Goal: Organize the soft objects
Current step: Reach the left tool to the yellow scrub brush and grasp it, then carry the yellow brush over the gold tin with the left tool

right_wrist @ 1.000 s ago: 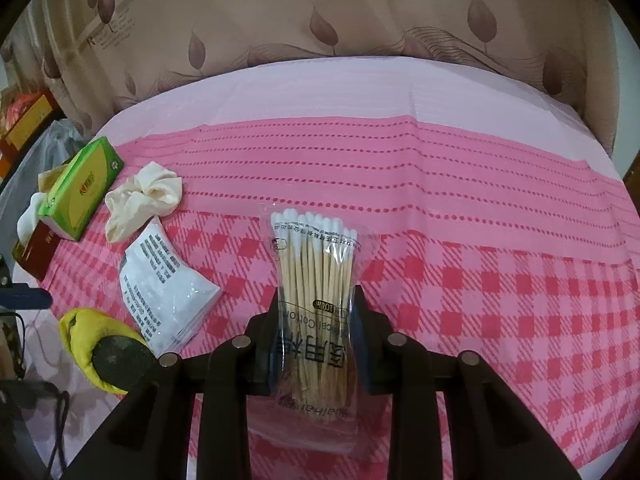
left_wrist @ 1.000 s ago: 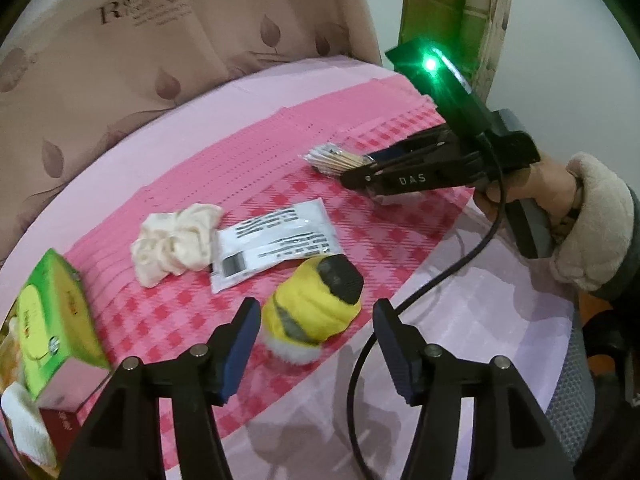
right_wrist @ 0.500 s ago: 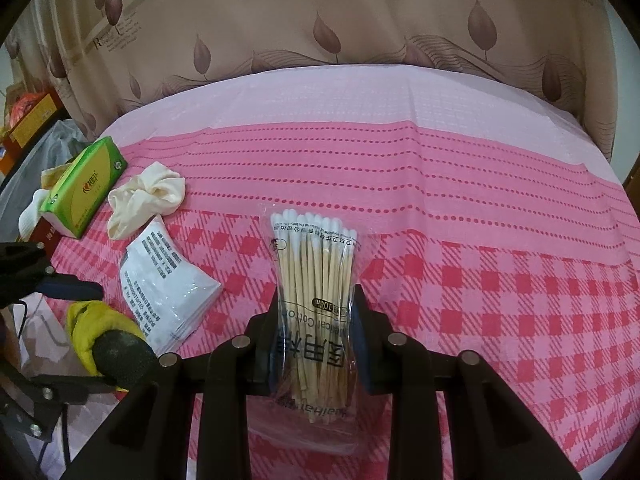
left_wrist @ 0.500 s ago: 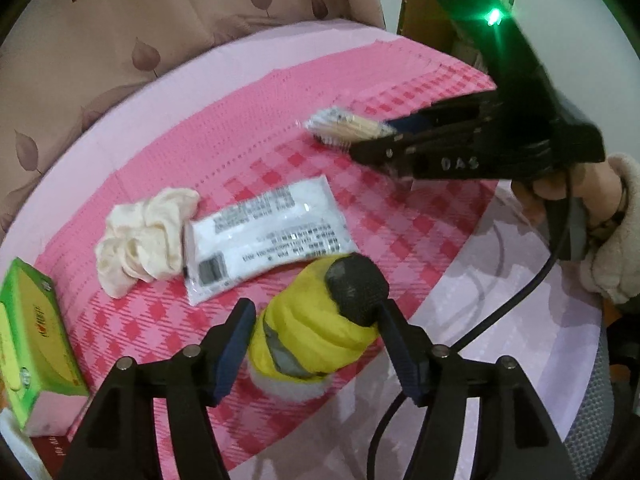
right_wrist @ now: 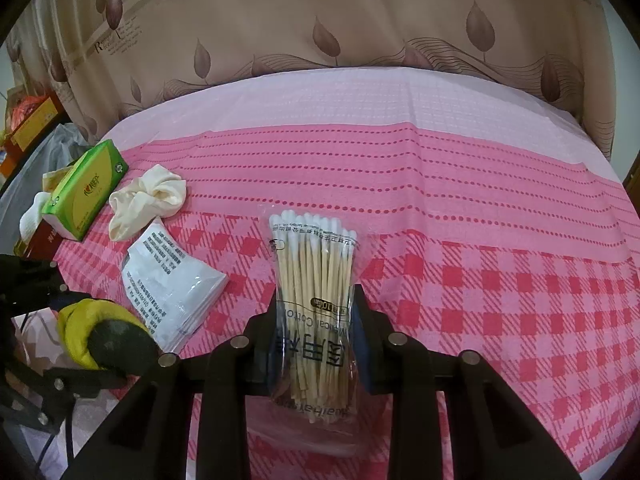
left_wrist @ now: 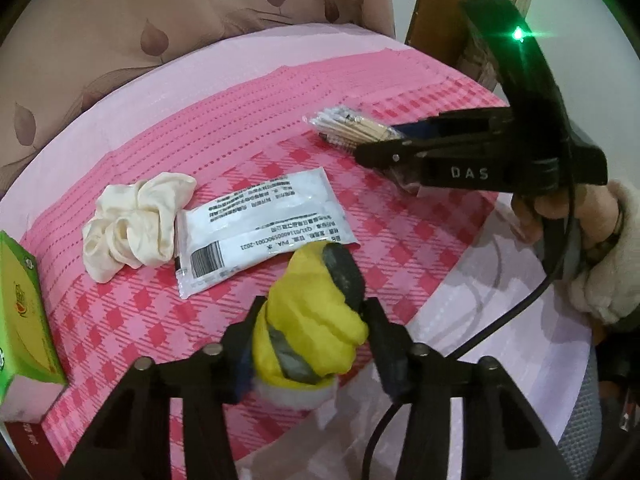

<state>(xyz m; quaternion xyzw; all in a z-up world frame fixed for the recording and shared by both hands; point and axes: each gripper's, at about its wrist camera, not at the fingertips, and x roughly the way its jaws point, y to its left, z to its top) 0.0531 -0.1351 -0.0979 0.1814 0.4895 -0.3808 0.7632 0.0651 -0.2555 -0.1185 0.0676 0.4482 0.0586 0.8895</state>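
My left gripper [left_wrist: 310, 332] squeezes the yellow plush toy [left_wrist: 316, 316] while my right gripper [right_wrist: 316, 320] clamps the cotton swab packet [right_wrist: 314, 300] above the pink tablecloth [right_wrist: 480, 200]

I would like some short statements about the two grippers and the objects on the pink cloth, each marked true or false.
1. The left gripper is shut on the yellow plush toy. True.
2. The right gripper is open, holding nothing. False: it is shut on the bag of cotton swabs.
3. The cream scrunchie lies beside the white sachet. True.
4. The green tissue box stands at the right edge of the pink cloth. False: in the right wrist view it is at the left edge.
5. The white sachet lies on top of the scrunchie. False: it lies flat on the cloth.
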